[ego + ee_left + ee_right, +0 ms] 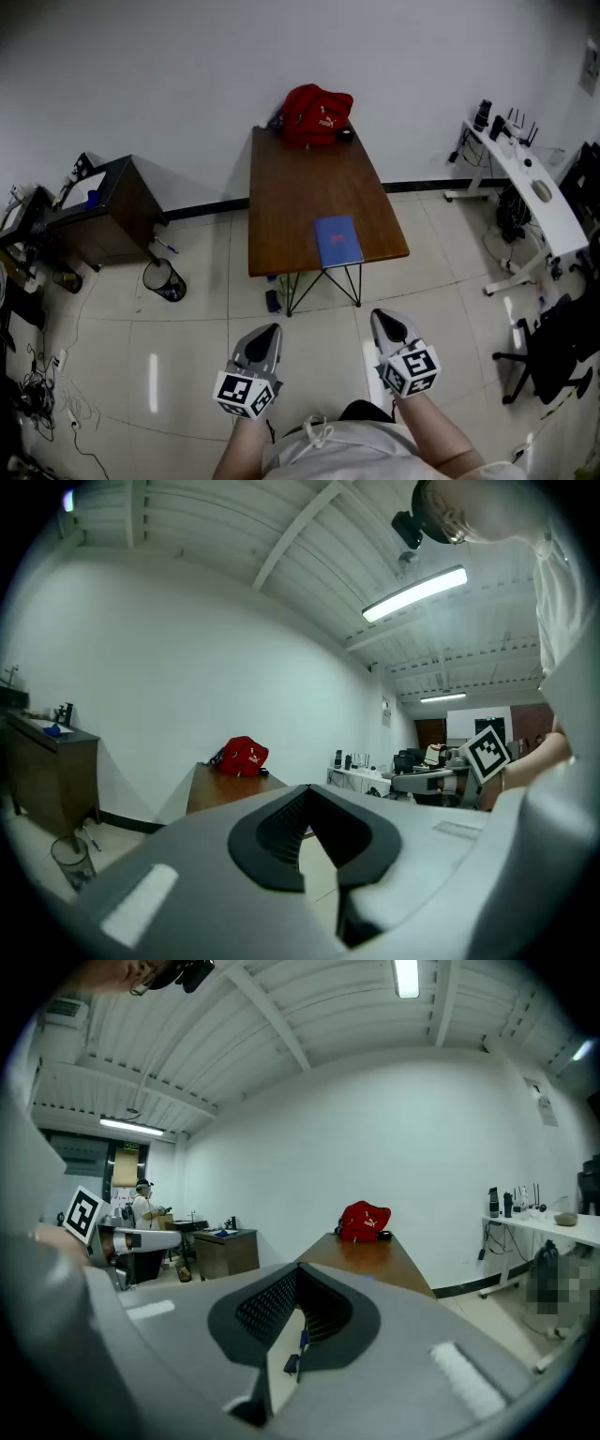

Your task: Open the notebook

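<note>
A closed blue notebook [337,241] lies flat near the front edge of a brown wooden table [291,187]. At the table's far end sits a red bag [317,114], also seen in the left gripper view [244,756] and the right gripper view [364,1221]. Both grippers hang over the tiled floor, well short of the table and close to the person's body. The left gripper [268,330] points towards the table with its jaws together and nothing in them. To its right, the right gripper [383,317] is likewise shut and empty.
A dark wooden cabinet [103,211] stands at the left, with a wire waste bin [164,279] beside it. A white desk [534,183] with gear and a black office chair [558,347] fill the right side. A small dark object [272,300] lies under the table.
</note>
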`<state>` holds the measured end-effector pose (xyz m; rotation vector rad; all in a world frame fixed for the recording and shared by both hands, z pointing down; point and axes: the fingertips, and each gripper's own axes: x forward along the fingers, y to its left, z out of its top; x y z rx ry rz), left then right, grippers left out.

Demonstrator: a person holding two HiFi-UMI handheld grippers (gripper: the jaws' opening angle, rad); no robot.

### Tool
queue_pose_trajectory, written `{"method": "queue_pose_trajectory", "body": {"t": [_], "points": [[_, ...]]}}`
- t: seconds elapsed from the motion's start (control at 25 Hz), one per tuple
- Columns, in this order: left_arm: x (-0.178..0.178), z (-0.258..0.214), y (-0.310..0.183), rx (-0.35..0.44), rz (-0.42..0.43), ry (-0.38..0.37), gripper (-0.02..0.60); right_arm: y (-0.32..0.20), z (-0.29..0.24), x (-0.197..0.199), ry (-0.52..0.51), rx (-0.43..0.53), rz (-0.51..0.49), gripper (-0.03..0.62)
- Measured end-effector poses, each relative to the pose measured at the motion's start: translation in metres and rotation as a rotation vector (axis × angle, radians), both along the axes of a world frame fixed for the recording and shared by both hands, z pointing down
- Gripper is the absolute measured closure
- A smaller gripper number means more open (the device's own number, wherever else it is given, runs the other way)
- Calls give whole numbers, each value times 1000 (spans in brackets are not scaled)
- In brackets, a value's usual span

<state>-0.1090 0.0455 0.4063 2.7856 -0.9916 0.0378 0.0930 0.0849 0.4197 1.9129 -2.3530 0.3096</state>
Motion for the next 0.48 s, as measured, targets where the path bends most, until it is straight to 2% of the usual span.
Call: {"method": "queue_pose_trajectory", "body": {"t": [0.24, 0.48], "points": [[-7, 21, -35, -32, 11, -14, 577, -38, 24, -4, -6, -41, 0, 586], [14, 52, -89, -85, 1, -43, 577, -104, 58, 25, -22, -100, 16, 586]]}}
